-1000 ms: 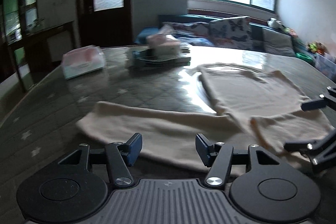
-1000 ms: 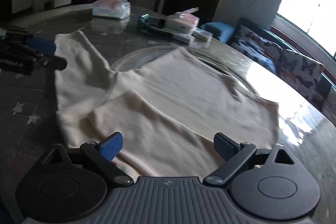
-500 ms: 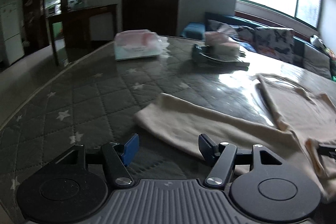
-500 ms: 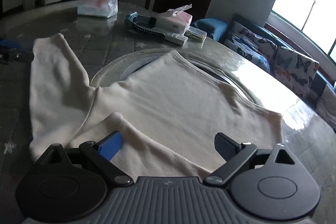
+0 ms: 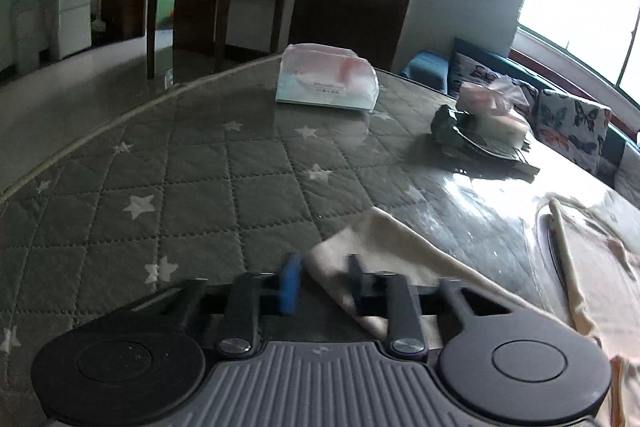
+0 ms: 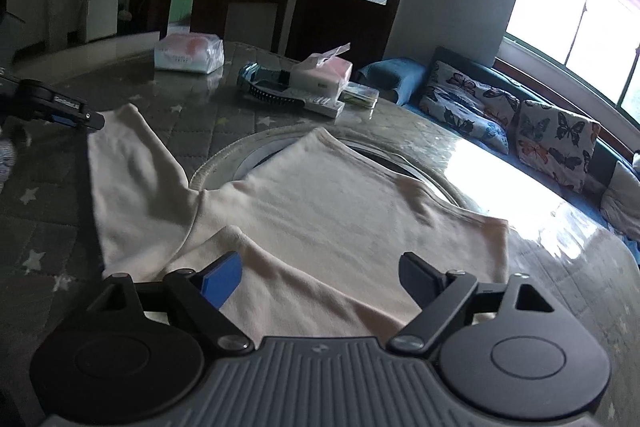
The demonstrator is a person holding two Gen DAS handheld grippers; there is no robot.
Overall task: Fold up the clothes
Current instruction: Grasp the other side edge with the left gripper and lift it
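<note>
A cream long-sleeved top lies spread on the quilted table, one sleeve stretched to the left. In the left wrist view the sleeve's cuff end lies between the fingers of my left gripper, whose jaws are narrowed around it but still apart. The left gripper also shows at the sleeve end in the right wrist view. My right gripper is open wide and empty, low over the folded near part of the top.
A wrapped tissue pack lies far on the grey star-quilted table. A tissue box on a dark tray with small items stands behind the top. A round glass turntable lies under the top. A sofa with cushions runs along the right.
My left gripper has moved left along the sleeve to its cuff end and its jaws have narrowed around it. The right gripper has stayed open over the top, shifting slightly.
</note>
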